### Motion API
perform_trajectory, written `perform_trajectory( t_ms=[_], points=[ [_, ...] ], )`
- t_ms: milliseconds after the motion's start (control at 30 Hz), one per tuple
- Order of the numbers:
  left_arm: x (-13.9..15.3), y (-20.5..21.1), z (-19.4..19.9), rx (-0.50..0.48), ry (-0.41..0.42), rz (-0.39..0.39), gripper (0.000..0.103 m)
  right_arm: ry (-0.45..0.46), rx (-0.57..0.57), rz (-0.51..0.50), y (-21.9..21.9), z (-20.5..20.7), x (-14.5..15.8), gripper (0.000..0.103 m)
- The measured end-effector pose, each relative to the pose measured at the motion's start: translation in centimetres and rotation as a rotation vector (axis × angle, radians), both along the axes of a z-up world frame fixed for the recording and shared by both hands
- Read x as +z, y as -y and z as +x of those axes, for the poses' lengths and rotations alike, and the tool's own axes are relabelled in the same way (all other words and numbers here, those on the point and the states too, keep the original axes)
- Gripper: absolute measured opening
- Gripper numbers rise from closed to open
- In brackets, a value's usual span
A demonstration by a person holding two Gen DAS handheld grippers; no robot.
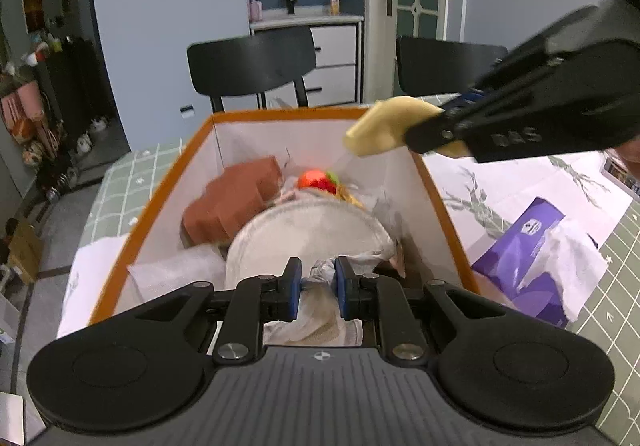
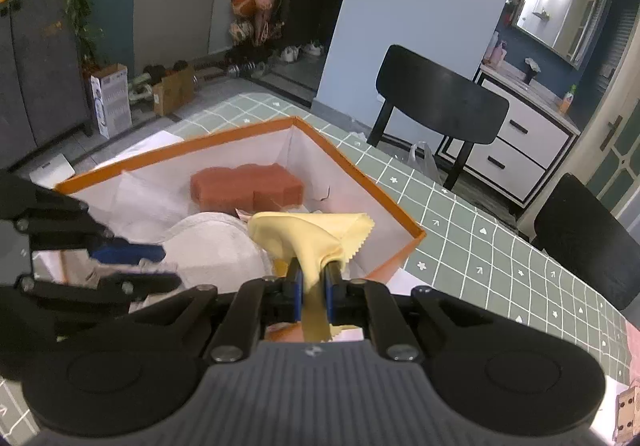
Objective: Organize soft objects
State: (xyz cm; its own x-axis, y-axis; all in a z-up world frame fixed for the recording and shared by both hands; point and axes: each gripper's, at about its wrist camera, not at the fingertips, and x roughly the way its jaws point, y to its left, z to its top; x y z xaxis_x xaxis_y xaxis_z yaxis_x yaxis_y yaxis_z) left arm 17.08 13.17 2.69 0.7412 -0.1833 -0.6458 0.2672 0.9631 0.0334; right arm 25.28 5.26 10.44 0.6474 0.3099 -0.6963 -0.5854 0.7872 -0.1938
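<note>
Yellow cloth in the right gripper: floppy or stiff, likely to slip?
Thin yellow pinked-edge cloth drapes and bunches where the right gripper pinches it, so probably floppy and light. Slip looks unlikely, since the fabric is wadded between the pads. Over the orange-rimmed box it should crumple where dropped, not roll.

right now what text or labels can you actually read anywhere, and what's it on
"DAS": embossed on the side of the right claw, which holds the yellow cloth.
Purple box: a white label, print too small to read.
White carton on the floor: printing too blurred to read.
Nothing else legible.
</note>
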Motion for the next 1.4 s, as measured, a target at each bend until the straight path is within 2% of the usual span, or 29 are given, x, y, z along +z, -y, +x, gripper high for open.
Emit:
perform_trajectory(
  t_ms=[200, 500, 567, 600, 633, 667, 700, 800, 1000, 1133, 1233, 1400],
  points=[
    [-0.7, -0.3, 0.6, -0.009, -0.034, -0.015, 0.020, -0.027, -0.008, -0.053, -2.6, 2.3, -2.1, 0.009],
    [-1.5, 0.0, 0.5, -0.033, -0.056, -0.026, 0.021, -0.054, -0.013, -0.102, -4.0, 3.6, -4.6, 0.009],
    [-1.5, 0.0, 0.5, -0.030, -0.061, -0.025, 0.030, -0.056, -0.021, -0.119, -4.1, 3.9, -5.1, 0.014],
    [-1.7, 0.1, 0.6, -0.035, -0.061, -0.018, 0.040, -0.057, -0.029, -0.129, -4.1, 4.0, -5.4, 0.028],
    [-1.7, 0.3, 0.5, -0.043, -0.058, -0.004, 0.057, -0.056, -0.038, -0.142, -4.2, 4.2, -5.5, 0.042],
    [-1.7, 0.5, 0.3, -0.052, -0.054, 0.018, 0.065, -0.049, -0.042, -0.145, -4.1, 4.1, -5.6, 0.044],
    [-1.8, 0.8, 0.1, -0.057, -0.044, 0.042, 0.073, -0.041, -0.041, -0.137, -4.0, 4.1, -5.6, 0.044],
    [-1.7, 0.8, -0.3, -0.056, -0.038, 0.060, 0.073, -0.034, -0.047, -0.106, -3.5, 3.9, -5.1, 0.047],
    [0.1, -0.8, -1.3, 0.010, -0.014, -0.036, 0.076, -0.045, -0.060, -0.007, -2.3, 2.8, -3.6, 0.051],
    [1.7, -1.9, -2.8, 0.056, 0.023, -0.114, 0.080, -0.070, -0.055, 0.089, -1.4, 1.1, -2.4, 0.064],
    [2.8, -2.3, -4.2, 0.077, 0.059, -0.144, 0.086, -0.060, -0.059, 0.141, -0.9, -0.3, -1.3, 0.067],
    [4.1, -2.4, -6.2, 0.108, 0.101, -0.160, 0.087, -0.066, -0.070, 0.255, 0.4, -2.9, -0.3, 0.077]
  ],
)
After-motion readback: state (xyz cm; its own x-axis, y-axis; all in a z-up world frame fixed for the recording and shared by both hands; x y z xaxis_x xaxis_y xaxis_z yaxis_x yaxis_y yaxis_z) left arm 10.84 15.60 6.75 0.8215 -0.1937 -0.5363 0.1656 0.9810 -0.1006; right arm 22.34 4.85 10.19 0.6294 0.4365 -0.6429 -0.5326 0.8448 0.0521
